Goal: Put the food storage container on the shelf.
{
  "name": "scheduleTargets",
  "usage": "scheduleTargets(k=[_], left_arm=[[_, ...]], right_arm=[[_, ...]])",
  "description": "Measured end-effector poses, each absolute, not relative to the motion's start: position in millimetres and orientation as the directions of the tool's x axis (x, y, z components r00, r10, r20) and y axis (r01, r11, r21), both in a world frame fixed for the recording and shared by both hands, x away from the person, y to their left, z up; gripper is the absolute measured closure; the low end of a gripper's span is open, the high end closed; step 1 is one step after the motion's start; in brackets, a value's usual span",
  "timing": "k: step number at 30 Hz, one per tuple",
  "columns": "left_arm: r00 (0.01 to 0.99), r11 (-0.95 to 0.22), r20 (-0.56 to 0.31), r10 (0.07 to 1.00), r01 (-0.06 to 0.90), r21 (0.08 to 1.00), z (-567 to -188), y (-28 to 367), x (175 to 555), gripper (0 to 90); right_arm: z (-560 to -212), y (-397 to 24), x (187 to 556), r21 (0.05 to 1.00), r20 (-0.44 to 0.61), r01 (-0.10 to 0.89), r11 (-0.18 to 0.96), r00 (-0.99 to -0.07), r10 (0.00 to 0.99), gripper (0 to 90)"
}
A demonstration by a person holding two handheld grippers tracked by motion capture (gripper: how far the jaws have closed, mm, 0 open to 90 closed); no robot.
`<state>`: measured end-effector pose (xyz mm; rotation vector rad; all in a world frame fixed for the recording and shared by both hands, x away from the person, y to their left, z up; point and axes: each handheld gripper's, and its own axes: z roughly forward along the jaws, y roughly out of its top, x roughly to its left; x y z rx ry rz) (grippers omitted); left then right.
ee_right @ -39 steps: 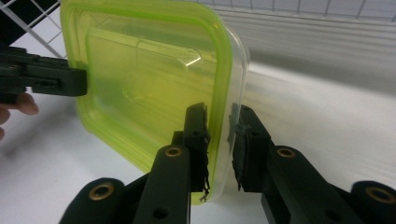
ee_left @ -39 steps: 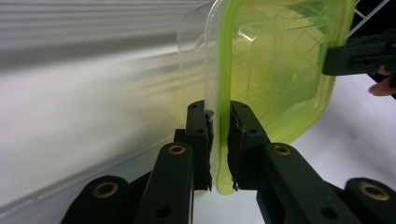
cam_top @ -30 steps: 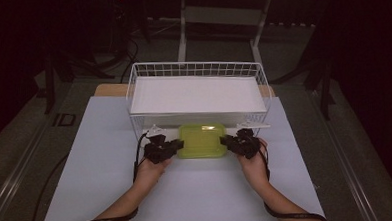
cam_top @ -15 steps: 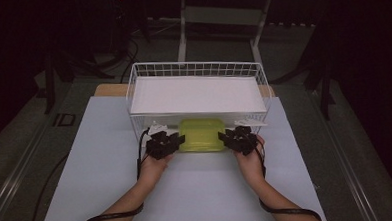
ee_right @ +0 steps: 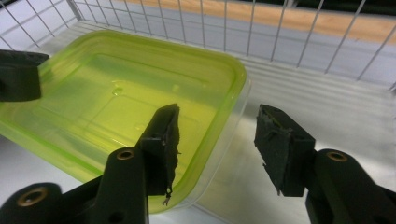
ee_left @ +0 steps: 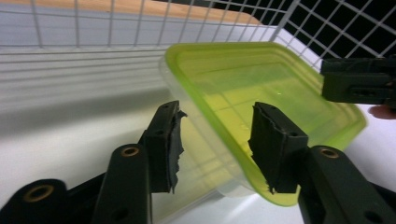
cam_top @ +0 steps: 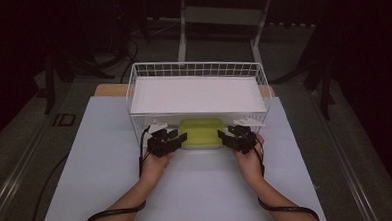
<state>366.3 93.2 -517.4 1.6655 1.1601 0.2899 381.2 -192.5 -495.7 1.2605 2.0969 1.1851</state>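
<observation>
A clear plastic container with a yellow-green lid [cam_top: 202, 132] lies at the front opening of a white wire basket [cam_top: 197, 69], partly under its white top sheet [cam_top: 196, 95]. My left gripper [cam_top: 177, 139] is at the container's left end and my right gripper [cam_top: 225, 135] at its right end. In the left gripper view the jaws [ee_left: 217, 112] stand open with the container's [ee_left: 261, 88] corner between them. The right gripper view shows open jaws [ee_right: 217, 114]; one lies over the lid [ee_right: 116, 93], the other stands clear of the rim.
The basket stands on a white board [cam_top: 202, 190] over the table, with a wooden strip [cam_top: 105, 89] at its back. Wire walls [ee_right: 280, 32] close the basket's far side. The right gripper [ee_left: 359, 84] shows far off in the left gripper view, the left gripper [ee_right: 18, 74] in the right one.
Both grippers and the container between them have moved forward, away from the person. The container now sits farther under the basket's top sheet.
</observation>
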Motion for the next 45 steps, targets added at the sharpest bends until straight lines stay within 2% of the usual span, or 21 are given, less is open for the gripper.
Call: scheduleTargets(k=[1, 4, 11, 16, 20, 22, 24, 26, 31, 33, 35, 37, 38, 39, 40, 42, 44, 45], left_arm=[[0.512, 0.005, -0.329, 0.794, 0.535, 0.845, -514.2, 93.8, 364.1, 50.4], [0.522, -0.006, -0.318, 0.791, 0.527, 0.850, -509.4, 95.2, 361.0, 50.4], [0.530, -0.013, -0.313, 0.788, 0.522, 0.853, -500.5, 103.2, 348.5, 50.3], [0.548, -0.014, -0.312, 0.776, 0.510, 0.860, -493.5, 109.9, 336.9, 50.3], [0.581, -0.063, -0.272, 0.767, 0.490, 0.869, -489.1, 112.4, 325.1, 50.4], [0.595, -0.069, -0.268, 0.758, 0.482, 0.873, -487.8, 114.2, 318.5, 50.3], [0.602, -0.072, -0.270, 0.752, 0.482, 0.873, -486.8, 116.8, 313.1, 50.1], [0.601, -0.083, -0.263, 0.755, 0.485, 0.870, -486.3, 119.3, 308.0, 45.7], [0.600, -0.095, -0.265, 0.755, 0.499, 0.861, -487.6, 125.8, 295.1, 45.2], [0.598, -0.092, -0.271, 0.754, 0.505, 0.858, -488.2, 128.3, 291.4, 43.2], [0.588, -0.079, -0.275, 0.761, 0.505, 0.859, -488.6, 130.3, 287.5, 35.1], [0.599, -0.079, -0.282, 0.750, 0.505, 0.859, -489.5, 133.1, 284.3, 31.7], [0.587, -0.077, -0.279, 0.760, 0.508, 0.858, -489.6, 133.2, 282.6, 25.1], [0.587, -0.087, -0.272, 0.763, 0.510, 0.856, -489.7, 133.4, 281.4, 24.6], [0.602, -0.106, -0.264, 0.754, 0.507, 0.855, -490.1, 133.4, 280.1, 24.3], [0.614, -0.119, -0.256, 0.747, 0.502, 0.857, -490.3, 133.2, 278.8, 14.8], [0.630, -0.121, -0.253, 0.734, 0.488, 0.864, -491.8, 134.9, 276.2, 13.7], [0.645, -0.134, -0.246, 0.724, 0.481, 0.867, -493.1, 135.5, 276.5, 8.4]], right_arm=[[-494.0, -191.8, 378.5, 0.836, 0.078, 0.502, 0.221, -0.508, 0.858, 48.1], [-490.3, -189.7, 374.1, 0.843, 0.054, 0.482, 0.240, -0.520, 0.853, 48.1], [-480.9, -188.8, 363.1, 0.845, 0.086, 0.482, 0.233, -0.550, 0.831, 49.1], [-475.8, -186.9, 352.1, 0.843, 0.116, 0.489, 0.223, -0.571, 0.813, 51.7], [-474.7, -184.1, 343.7, 0.840, 0.135, 0.493, 0.226, -0.593, 0.794, 55.7], [-475.3, -182.6, 339.0, 0.837, 0.139, 0.496, 0.231, -0.602, 0.786, 61.9], [-476.9, -180.5, 334.0, 0.831, 0.134, 0.502, 0.241, -0.600, 0.789, 63.6], [-479.3, -178.3, 329.8, 0.822, 0.137, 0.508, 0.256, -0.613, 0.778, 71.1], [-486.3, -172.1, 323.0, 0.808, 0.139, 0.511, 0.294, -0.649, 0.748, 89.7], [-487.9, -169.0, 321.1, 0.806, 0.130, 0.507, 0.307, -0.657, 0.743, 89.9], [-489.8, -166.2, 321.5, 0.800, 0.135, 0.512, 0.312, -0.661, 0.738, 89.9], [-492.1, -162.7, 321.9, 0.795, 0.130, 0.512, 0.326, -0.667, 0.733, 90.0], [-493.6, -161.2, 322.0, 0.794, 0.127, 0.511, 0.330, -0.669, 0.732, 89.9], [-494.9, -159.4, 322.2, 0.789, 0.129, 0.515, 0.334, -0.671, 0.730, 89.9], [-496.1, -157.4, 322.4, 0.785, 0.129, 0.518, 0.339, -0.672, 0.729, 90.0], [-497.2, -155.5, 322.7, 0.785, 0.124, 0.514, 0.345, -0.676, 0.726, 90.0], [-502.2, -149.8, 325.9, 0.780, 0.125, 0.518, 0.350, -0.678, 0.725, 90.0], [-504.0, -148.1, 327.4, 0.775, 0.126, 0.524, 0.354, -0.676, 0.726, 90.0]])
